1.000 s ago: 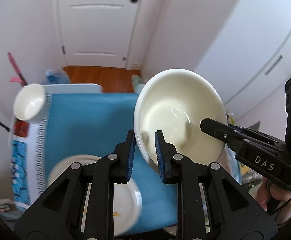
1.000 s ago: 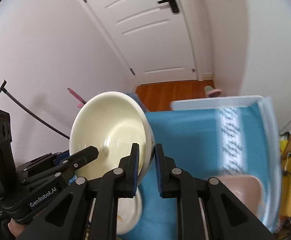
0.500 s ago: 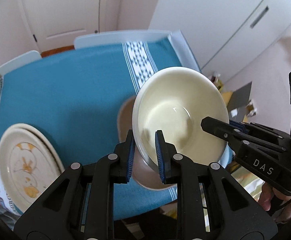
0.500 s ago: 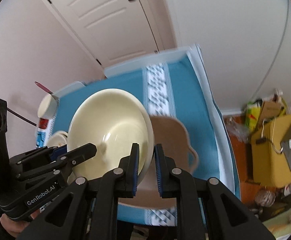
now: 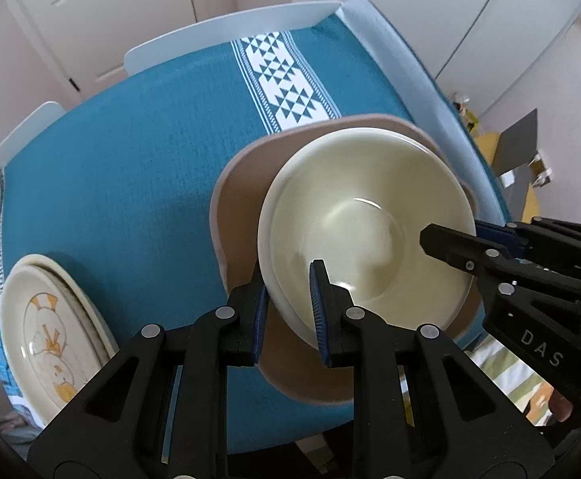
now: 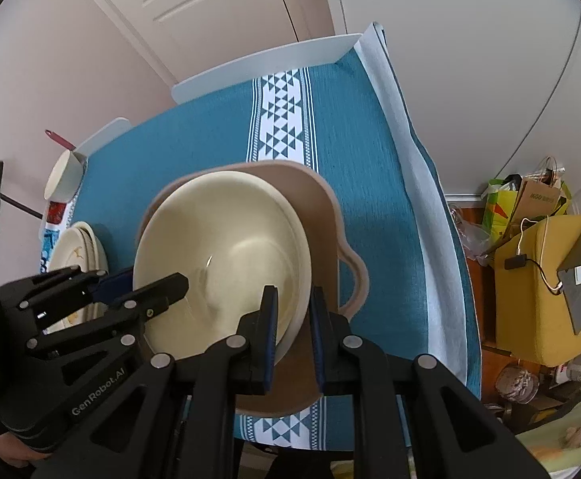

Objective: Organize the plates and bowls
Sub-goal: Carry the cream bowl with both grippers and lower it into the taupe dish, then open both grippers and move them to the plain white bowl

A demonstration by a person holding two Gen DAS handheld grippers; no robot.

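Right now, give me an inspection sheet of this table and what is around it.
Surface: table with teal tablecloth, white patterned stripe.
Job's things: cream bowl held over the tan dish; contact unclear. Stacked plates at the left edge; small white cup at the far left.
Clutter: nothing seen on the cloth.
Grippers: left gripper and right gripper shut on opposite sides of the bowl's rim.
Cables: white cable on the yellow seat.
Surroundings: white door, paper bags.
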